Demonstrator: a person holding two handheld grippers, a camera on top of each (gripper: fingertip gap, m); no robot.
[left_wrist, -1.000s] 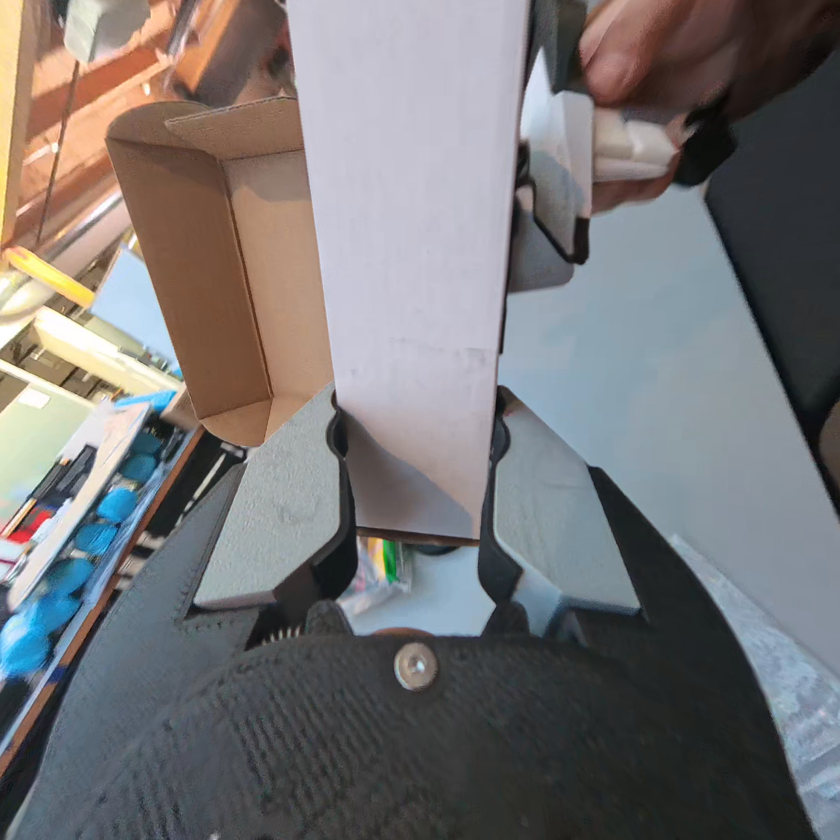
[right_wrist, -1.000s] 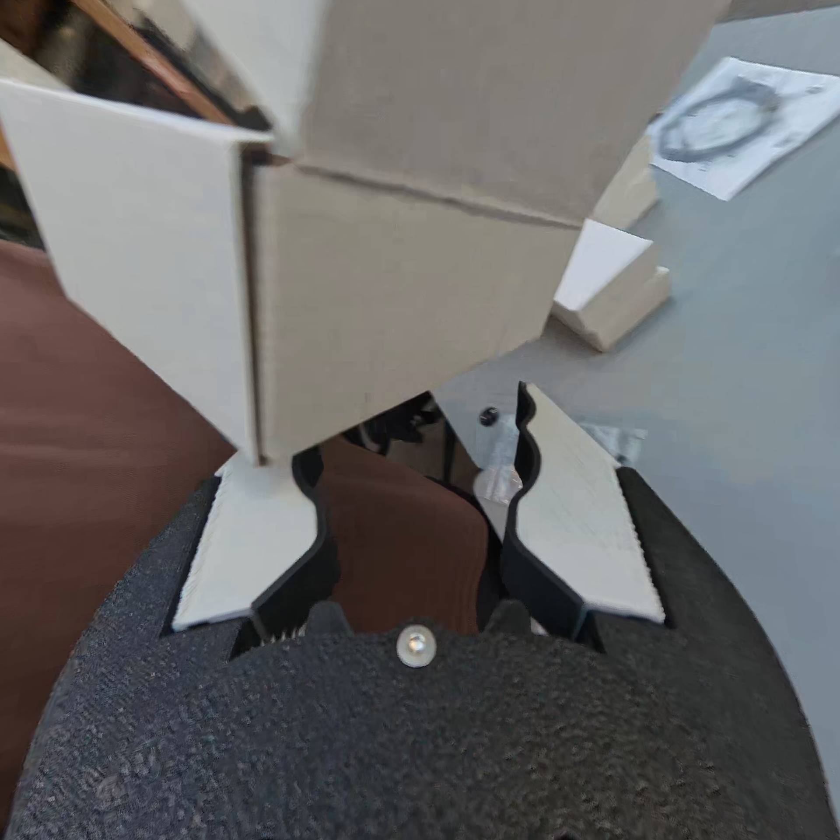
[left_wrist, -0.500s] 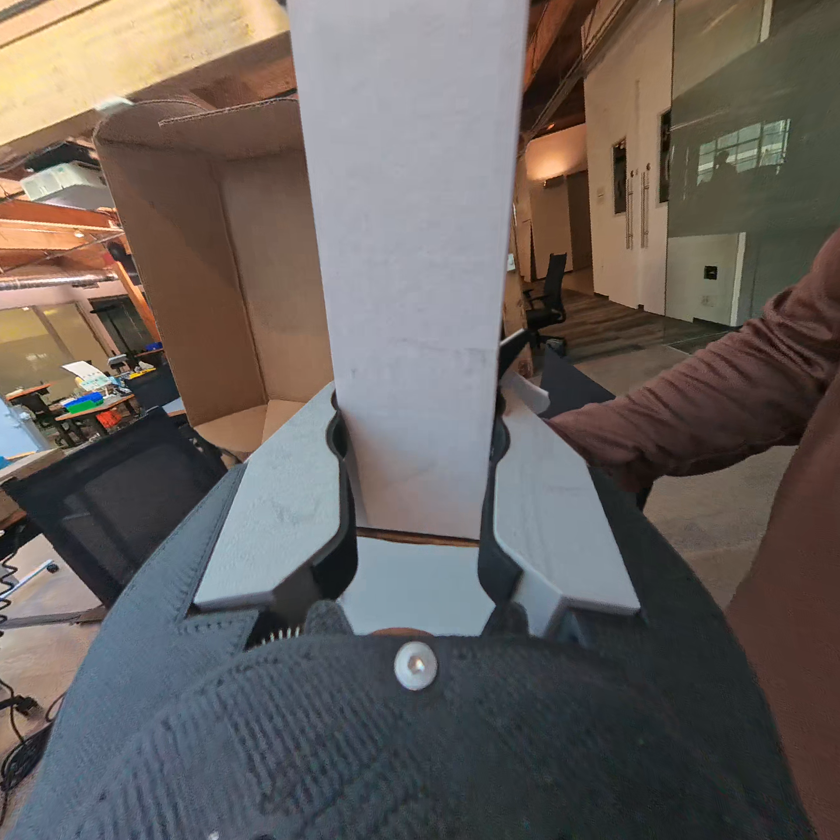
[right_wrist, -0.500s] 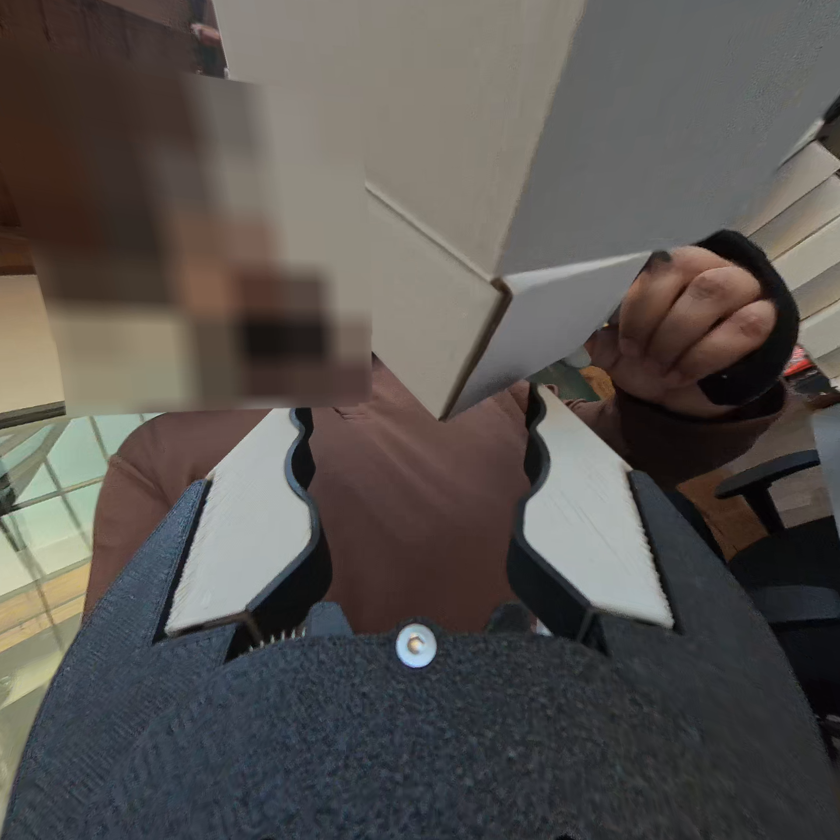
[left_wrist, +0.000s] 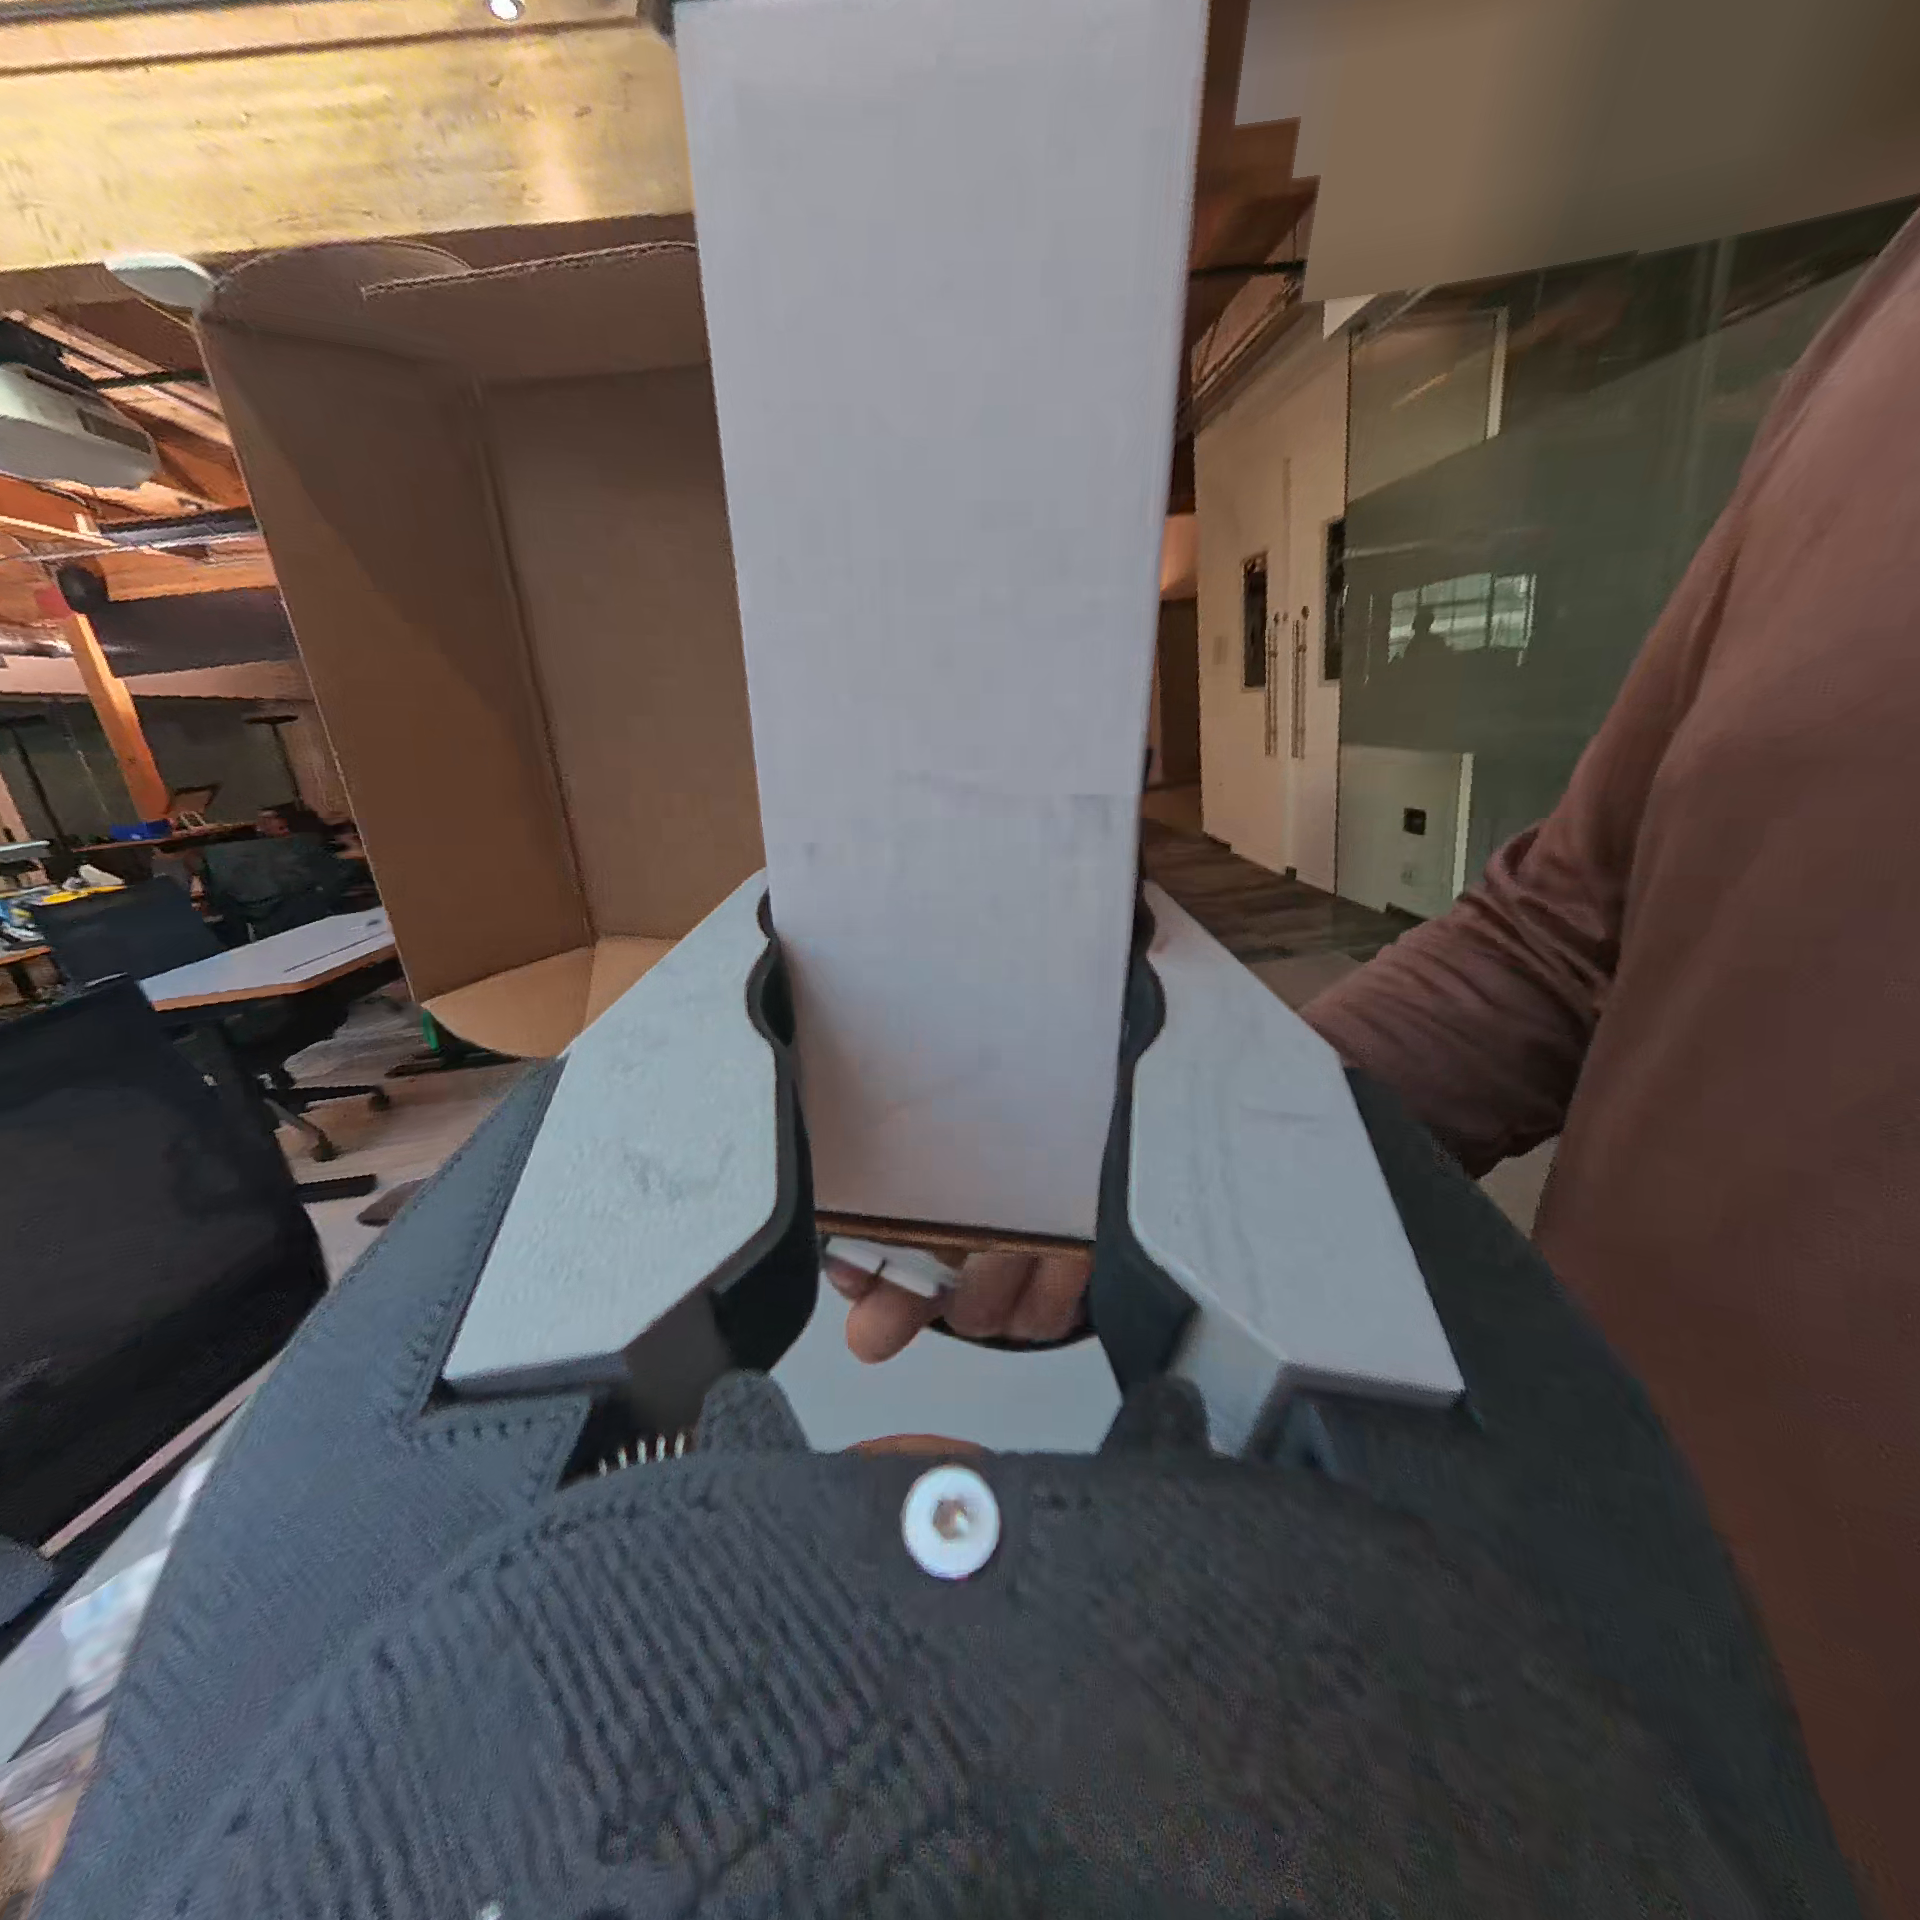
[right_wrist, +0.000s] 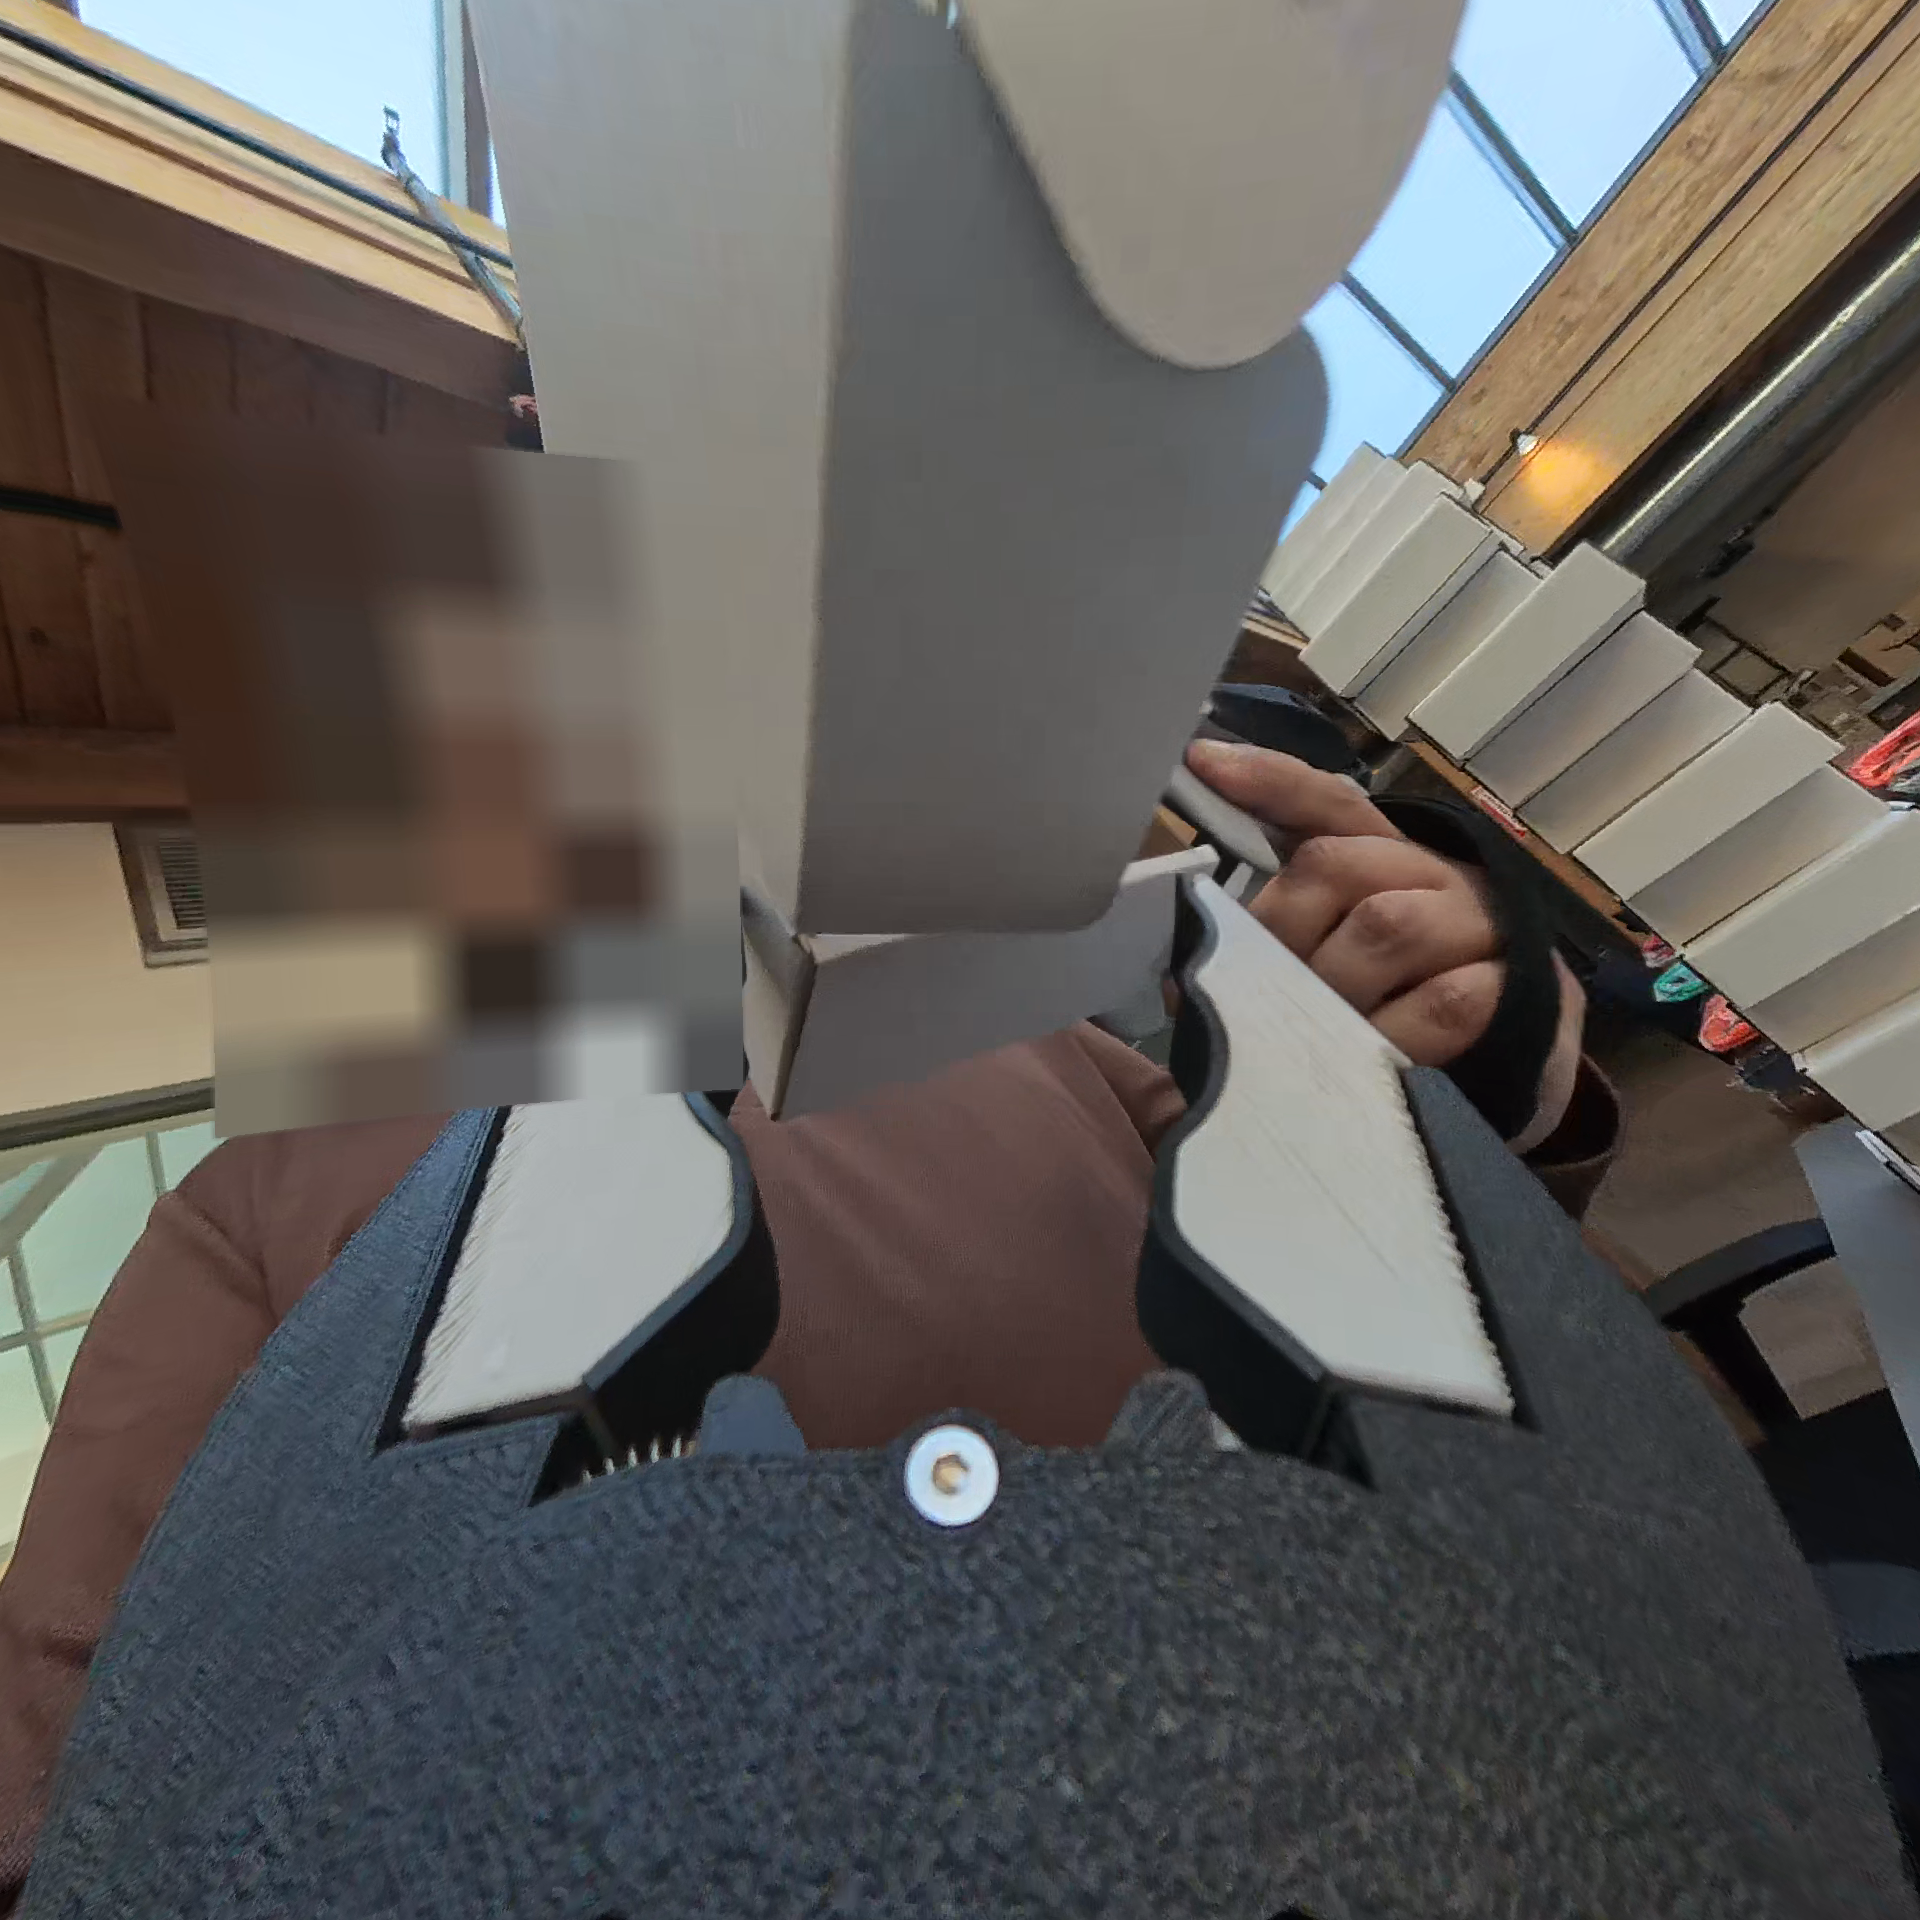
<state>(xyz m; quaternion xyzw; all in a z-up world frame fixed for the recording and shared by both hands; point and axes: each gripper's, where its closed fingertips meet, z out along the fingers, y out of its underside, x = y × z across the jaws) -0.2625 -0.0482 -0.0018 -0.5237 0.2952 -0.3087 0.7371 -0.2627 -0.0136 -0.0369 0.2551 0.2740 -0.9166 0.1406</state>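
My left gripper (left_wrist: 951, 914) is shut on a white cardboard box (left_wrist: 945, 520). Both pads press its narrow white side, and it stands up in the air in front of me. The box's brown open inside (left_wrist: 416, 623) shows to the left. In the right wrist view the same box (right_wrist: 1018, 623) hangs with its lower corner between the fingers of my right gripper (right_wrist: 956, 935), and a rounded flap (right_wrist: 1195, 156) sticks out above. The right gripper is open. Its right finger (right_wrist: 1299, 1143) lies close beside the box's edge, and its left fingertip is hidden behind a blurred patch.
A person's hand (right_wrist: 1382, 914) and brown sleeve (left_wrist: 1662, 831) are close on the right. A row of white boxes (right_wrist: 1610, 727) is stacked at the right. A black office chair (left_wrist: 125, 1195) and tables (left_wrist: 281, 961) stand at the left. Some 6 centimetres of space lies between my two pairs of fingers.
Both views have swung up from the grey table to the room. My left gripper has kept its hold on the box. The box has turned in front of my right gripper, whose fingers stay apart.
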